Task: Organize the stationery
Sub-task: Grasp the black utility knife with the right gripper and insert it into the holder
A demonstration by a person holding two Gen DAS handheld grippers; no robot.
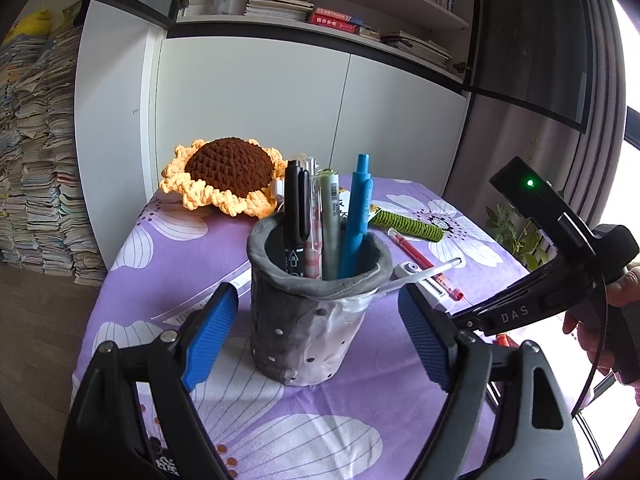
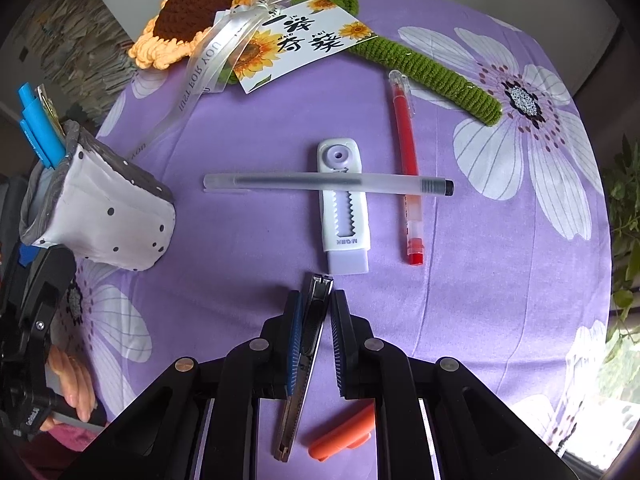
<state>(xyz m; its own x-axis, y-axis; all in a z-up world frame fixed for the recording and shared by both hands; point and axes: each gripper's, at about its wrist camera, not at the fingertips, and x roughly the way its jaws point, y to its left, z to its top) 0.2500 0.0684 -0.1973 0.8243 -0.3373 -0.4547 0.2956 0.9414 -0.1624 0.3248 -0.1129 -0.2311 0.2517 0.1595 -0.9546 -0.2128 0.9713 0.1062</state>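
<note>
Left hand-held gripper (image 1: 318, 340) is spread wide, its two blue pads flanking the grey fabric pen holder (image 1: 316, 312) without touching it, nothing in its grasp. The holder stands upright on the purple flowered tabletop (image 1: 168, 264). Count what's in it: one black pen (image 1: 294, 216), one pink-patterned pen (image 1: 314, 224), one grey-green pen (image 1: 330, 224), one blue pen (image 1: 356, 220); four that I can make out, and there may be more tucked behind.

Over to the right hand-held gripper (image 2: 314, 308): its pads sit close on either side of a black-and-metal utility knife (image 2: 304, 360) lying on the cloth; whether they actually pinch it, I cannot tell.

Loose on the tabletop ahead: one frosted clear pen (image 2: 320, 182) lying crosswise over one white correction tape (image 2: 344, 208) and over one red pen (image 2: 408, 160). One orange marker (image 2: 344, 432) lies beside the knife, under the gripper.

At the far edge, one crocheted sunflower (image 2: 192, 12) with its green stem (image 2: 432, 68), one white ribbon (image 2: 224, 44) and one printed card (image 2: 296, 44).
</note>
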